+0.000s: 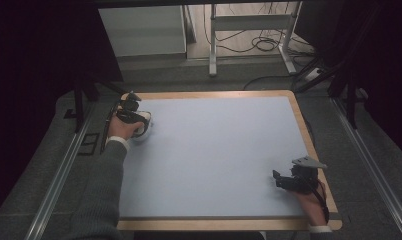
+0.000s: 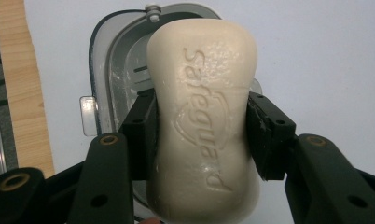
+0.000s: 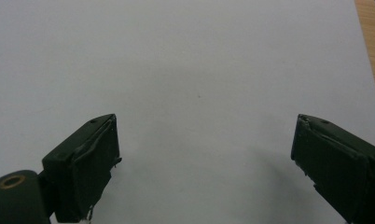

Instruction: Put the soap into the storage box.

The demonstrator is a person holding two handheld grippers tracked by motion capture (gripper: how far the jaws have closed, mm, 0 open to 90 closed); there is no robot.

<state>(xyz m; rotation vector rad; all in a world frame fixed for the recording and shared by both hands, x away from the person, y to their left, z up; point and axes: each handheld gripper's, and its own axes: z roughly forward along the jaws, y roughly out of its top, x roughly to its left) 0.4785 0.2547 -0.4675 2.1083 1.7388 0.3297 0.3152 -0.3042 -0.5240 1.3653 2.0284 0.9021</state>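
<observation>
**A:** ok so what's the left hand-held gripper point(image 2: 202, 135) doing? From the high view it's way over at the far left corner of the worktop point(image 1: 214, 150), hard to make out.

**B:** check the left gripper view, it's super clear there. It's pinching a cream bar of soap point(image 2: 203, 121) between its two black jaws, one on each long side of the bar. You can read "Safeguard" stamped into the top face.

**A:** nice. And the soap is over what exactly?

**B:** a soap dish point(image 2: 115, 84), grey with a clear-ish rim and a little tab sticking out on one side. The bar is right above/in front of it. Can't tell if the bottom of the bar is touching the dish or hanging just over it, the soap hides that part.

**A:** and in the high view?

**B:** left hand point(image 1: 120, 127) wrapped around the left gripper point(image 1: 131, 112), grey sleeve point(image 1: 101, 195) coming up from the bottom, something pale under the jaws near the worktop's wooden edge. That's the soap and dish spot.

**A:** right one?

**B:** right hand-held gripper point(image 3: 204, 163) is spread wide, nothing between the jaws, just bare light-blue worktop surface point(image 3: 185, 70) ahead. In the high view it point(image 1: 284, 181) sits near the right front corner, well apart from the soap, grey three-cornered plate on top.
</observation>
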